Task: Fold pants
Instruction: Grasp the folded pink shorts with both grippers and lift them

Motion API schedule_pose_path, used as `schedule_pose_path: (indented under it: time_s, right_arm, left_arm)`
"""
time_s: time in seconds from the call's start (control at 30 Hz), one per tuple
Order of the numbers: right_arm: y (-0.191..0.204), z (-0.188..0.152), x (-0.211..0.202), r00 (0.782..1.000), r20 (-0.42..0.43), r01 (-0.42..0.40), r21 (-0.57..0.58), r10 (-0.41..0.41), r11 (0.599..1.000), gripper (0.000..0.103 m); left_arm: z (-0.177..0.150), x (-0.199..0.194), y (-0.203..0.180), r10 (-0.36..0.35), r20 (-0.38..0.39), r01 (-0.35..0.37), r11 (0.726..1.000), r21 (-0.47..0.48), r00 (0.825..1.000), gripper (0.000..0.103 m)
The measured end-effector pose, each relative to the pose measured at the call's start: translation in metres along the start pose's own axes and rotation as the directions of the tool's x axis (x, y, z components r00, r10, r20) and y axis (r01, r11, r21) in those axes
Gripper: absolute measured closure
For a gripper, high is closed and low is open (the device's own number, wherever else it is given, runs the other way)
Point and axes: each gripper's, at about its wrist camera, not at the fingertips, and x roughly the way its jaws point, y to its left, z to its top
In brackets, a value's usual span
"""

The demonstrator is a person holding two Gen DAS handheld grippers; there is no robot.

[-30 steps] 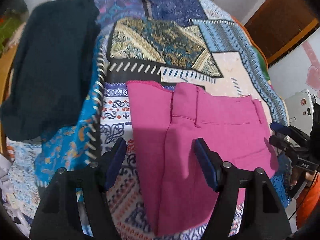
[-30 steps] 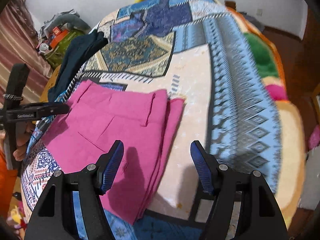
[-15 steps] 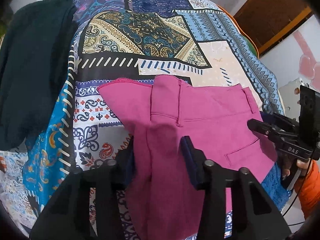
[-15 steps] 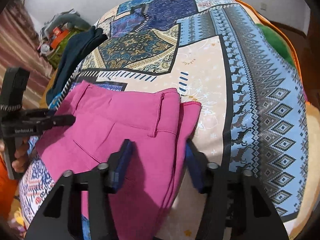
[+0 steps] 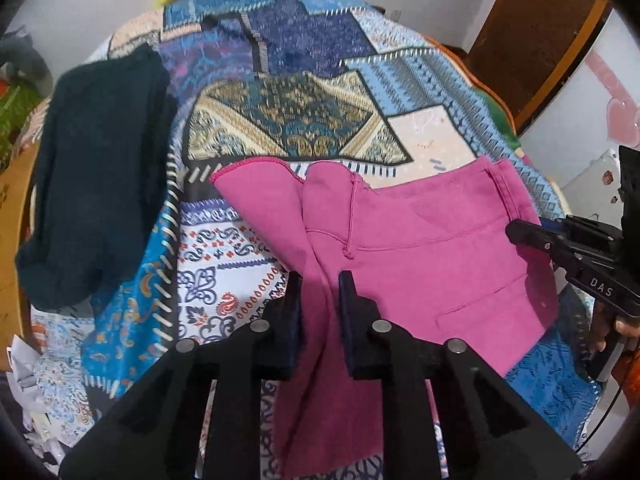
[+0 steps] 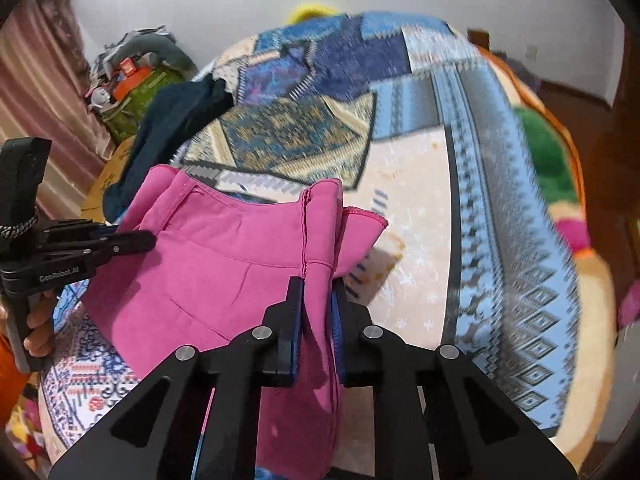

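The pink pants are folded and lifted off the patterned bedspread. My left gripper is shut on one end of the folded stack. My right gripper is shut on the other end, near the waistband. The pants hang between the two grippers. The right gripper also shows in the left wrist view at the right edge. The left gripper shows in the right wrist view at the left edge.
A dark teal garment lies on the bed's left side, also in the right wrist view. A wooden door stands at the back right. Clutter and a green bag sit beside the bed. A green and pink pillow lies at right.
Both grippers went from open over the pants to shut on its two ends. The pants have come up off the bedspread and bunched at the grips.
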Motion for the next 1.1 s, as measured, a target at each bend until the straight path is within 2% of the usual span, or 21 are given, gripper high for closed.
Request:
schedule_pose_path:
  time_s: [0.2,0.5,0.6,0.8,1.1]
  right_arm:
    - [0.026,0.024,-0.026,0.996,0.086,0.021,-0.064,-0.016,0.998,0.092]
    - [0.079,0.069,-0.034,0.986,0.166,0.016,-0.156,0.010,0.988,0.092]
    - [0.096,0.082,-0.025,0.984,0.177,0.015,-0.181,0.018,0.983,0.092]
    - [0.131,0.108,0.002,0.980,0.191,-0.006,-0.206,0.046,0.978,0.092]
    - [0.181,0.154,0.059,0.980,0.189,-0.018,-0.200,0.057,0.980,0.092]
  left_arm:
    - [0.005,-0.040,0.007,0.021,0.095,-0.021,1.000,-0.005,0.995,0.087]
    - [0.010,-0.096,0.053,0.083,0.209,-0.067,0.994,-0.081,0.974,0.087]
    - [0.014,-0.108,0.074,0.108,0.228,-0.085,0.990,-0.109,0.968,0.087]
    - [0.021,-0.123,0.116,0.198,0.272,-0.158,0.974,-0.161,0.942,0.088]
    - [0.039,-0.111,0.201,0.293,0.274,-0.201,0.926,-0.318,0.916,0.088]
